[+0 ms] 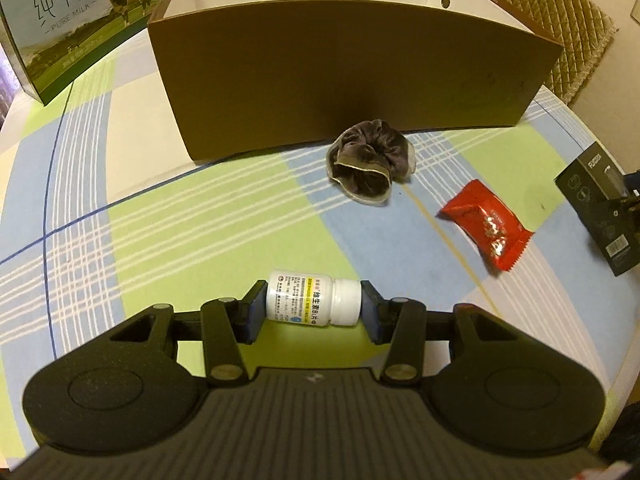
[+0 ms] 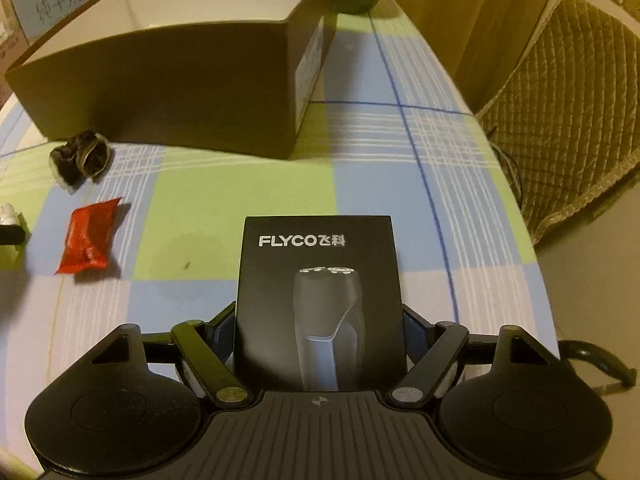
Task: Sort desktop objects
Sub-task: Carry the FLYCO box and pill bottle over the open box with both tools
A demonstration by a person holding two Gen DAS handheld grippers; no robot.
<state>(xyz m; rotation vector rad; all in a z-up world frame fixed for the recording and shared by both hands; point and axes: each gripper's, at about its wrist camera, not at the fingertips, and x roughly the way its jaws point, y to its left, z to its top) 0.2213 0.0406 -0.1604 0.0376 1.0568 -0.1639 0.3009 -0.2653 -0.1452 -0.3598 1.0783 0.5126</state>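
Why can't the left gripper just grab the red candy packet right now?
Probably not yet: the left gripper is already shut on the white pill bottle. The path to the red packet looks free across the tablecloth, so it must drop the bottle first.

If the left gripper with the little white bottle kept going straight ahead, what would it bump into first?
Probably the dark scrunchie, slightly right of the line; straight behind it stands the brown cardboard box. The left gripper holds the white bottle. Depth is unclear, so it may pass the scrunchie.
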